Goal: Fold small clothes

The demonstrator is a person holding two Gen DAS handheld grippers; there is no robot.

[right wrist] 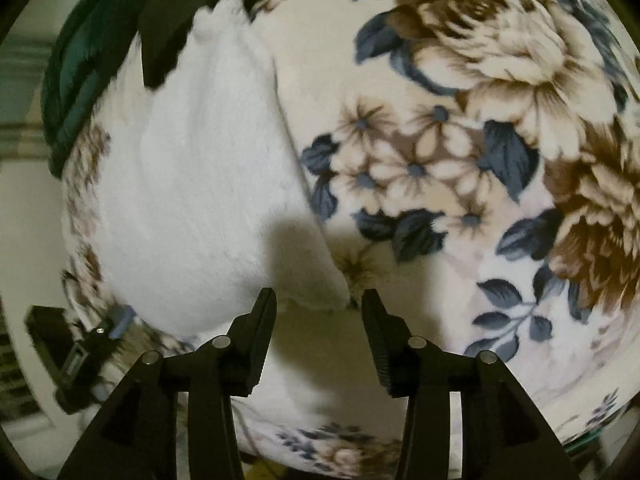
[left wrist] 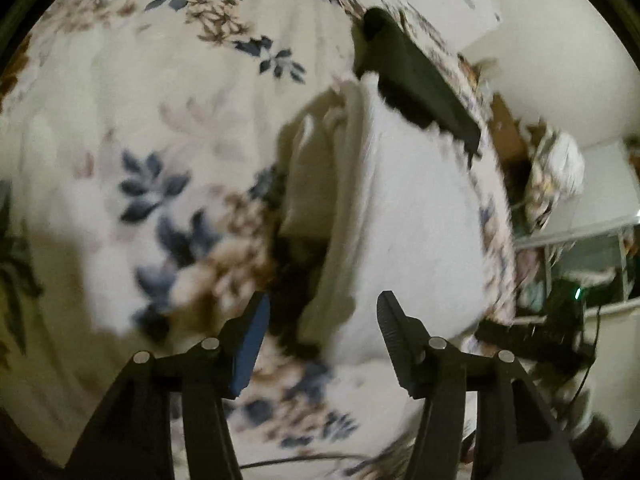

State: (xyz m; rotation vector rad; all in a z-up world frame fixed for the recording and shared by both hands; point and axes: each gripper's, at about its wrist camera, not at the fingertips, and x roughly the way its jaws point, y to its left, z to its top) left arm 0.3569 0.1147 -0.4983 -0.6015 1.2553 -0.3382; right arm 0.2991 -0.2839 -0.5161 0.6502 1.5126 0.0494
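A white fleecy garment [left wrist: 404,216] lies on a floral blanket [left wrist: 120,92], with a folded edge along its left side. A black garment [left wrist: 420,84] lies at its far end. My left gripper [left wrist: 322,312] is open and empty, just above the near edge of the white garment. In the right wrist view the white garment [right wrist: 200,184] lies to the left, with the black garment [right wrist: 168,36] at its top. My right gripper [right wrist: 319,300] is open and empty at the white garment's near right corner.
The floral blanket [right wrist: 460,160] covers the bed. A dark green cloth [right wrist: 80,68] lies at the bed's far left edge. The bed edge drops off on the right of the left wrist view, with a black device [left wrist: 560,320] and cables below. The other gripper [right wrist: 80,352] shows at lower left.
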